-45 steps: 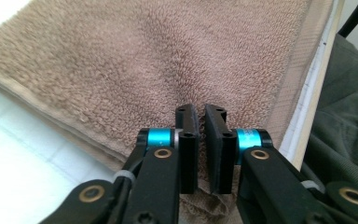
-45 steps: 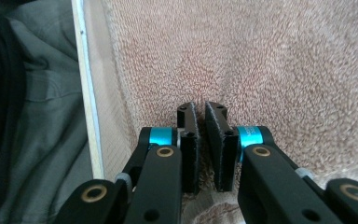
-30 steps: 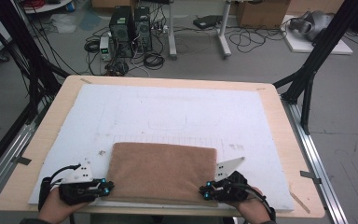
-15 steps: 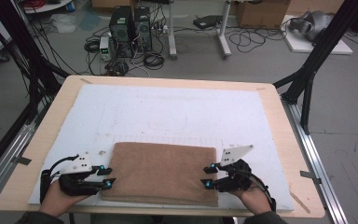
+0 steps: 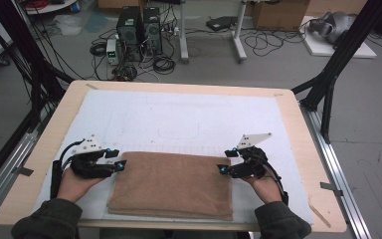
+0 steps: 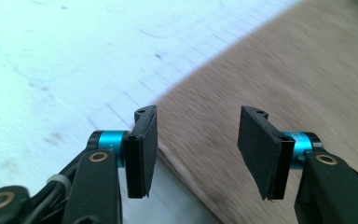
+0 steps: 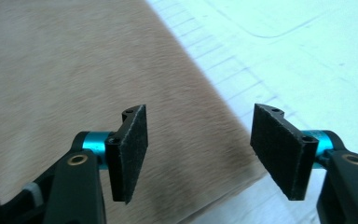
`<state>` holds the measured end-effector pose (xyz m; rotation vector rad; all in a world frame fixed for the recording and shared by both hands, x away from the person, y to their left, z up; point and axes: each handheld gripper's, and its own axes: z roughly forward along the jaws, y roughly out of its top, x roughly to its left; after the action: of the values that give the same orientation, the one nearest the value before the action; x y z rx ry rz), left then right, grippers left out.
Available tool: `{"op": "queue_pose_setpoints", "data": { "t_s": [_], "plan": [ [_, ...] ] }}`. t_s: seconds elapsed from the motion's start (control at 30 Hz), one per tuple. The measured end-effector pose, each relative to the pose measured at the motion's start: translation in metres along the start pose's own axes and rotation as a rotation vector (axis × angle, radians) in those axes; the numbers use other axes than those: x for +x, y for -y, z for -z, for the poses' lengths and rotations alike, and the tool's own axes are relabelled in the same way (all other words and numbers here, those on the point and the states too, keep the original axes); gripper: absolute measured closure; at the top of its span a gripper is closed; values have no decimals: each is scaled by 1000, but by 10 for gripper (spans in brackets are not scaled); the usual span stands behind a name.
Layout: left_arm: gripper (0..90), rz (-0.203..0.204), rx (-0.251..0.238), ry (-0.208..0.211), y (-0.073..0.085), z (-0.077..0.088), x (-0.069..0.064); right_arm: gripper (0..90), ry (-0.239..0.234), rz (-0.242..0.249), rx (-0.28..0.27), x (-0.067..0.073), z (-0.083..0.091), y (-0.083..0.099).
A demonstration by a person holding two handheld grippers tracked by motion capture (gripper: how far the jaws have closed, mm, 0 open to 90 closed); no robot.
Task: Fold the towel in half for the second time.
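A folded brown towel (image 5: pixel 171 184) lies flat on the white mat (image 5: pixel 189 119), near the table's front edge. My left gripper (image 5: pixel 118 157) hovers at the towel's far left corner, and its jaws have just been opening. In the left gripper view, the left gripper (image 6: pixel 198 149) stands open with the towel (image 6: pixel 284 84) below it and nothing between the pads. My right gripper (image 5: pixel 227 159) is at the far right corner, and its jaws have also just been opening. Seen in its own view, the right gripper (image 7: pixel 200 149) is open above the towel's edge (image 7: pixel 74 84), gripping nothing.
The mat covers most of the wooden table (image 5: pixel 298 129), with a bare wooden border around it. The mat (image 6: pixel 51 70) (image 7: pixel 307 56) lies bare beyond the towel. Black frame legs (image 5: pixel 328 84) stand at the table's corners. Computers and cables sit on the floor behind.
Both grippers were shut at the towel's near corners. They have opened and moved away from the person along its sides to the far corners. The towel lies still.
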<state>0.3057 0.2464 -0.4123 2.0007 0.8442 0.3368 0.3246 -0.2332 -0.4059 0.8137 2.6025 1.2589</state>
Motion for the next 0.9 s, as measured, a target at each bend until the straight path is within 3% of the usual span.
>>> {"op": "queue_pose_setpoints", "data": {
  "t_s": [0.2, 0.23, 0.4, 0.53, 0.67, 0.8, 0.9],
  "plan": [
    [420, 5, 72, -13, -1, -25, 6, 340, 31, -28, 39, -11, -10, 6],
    [414, 0, 102, -8, 0, -29, 6, 341, 25, -39, 45, -12, -12, 8],
    [441, 27, 140, 29, 6, -34, 7, 375, -7, -55, 76, -14, -21, 19],
    [503, 33, 149, 52, 8, -35, 6, 433, -25, -72, 86, -14, -23, 20],
    [576, 26, 153, 59, 8, -35, 6, 566, -42, -62, 95, -13, -24, 19],
    [691, 3, 152, 45, 7, -34, 1, 691, -48, -54, 96, -11, -22, 18],
    [762, -22, 151, 9, 5, -33, -6, 724, -40, -38, 96, -9, -19, 16]
  ]
}}
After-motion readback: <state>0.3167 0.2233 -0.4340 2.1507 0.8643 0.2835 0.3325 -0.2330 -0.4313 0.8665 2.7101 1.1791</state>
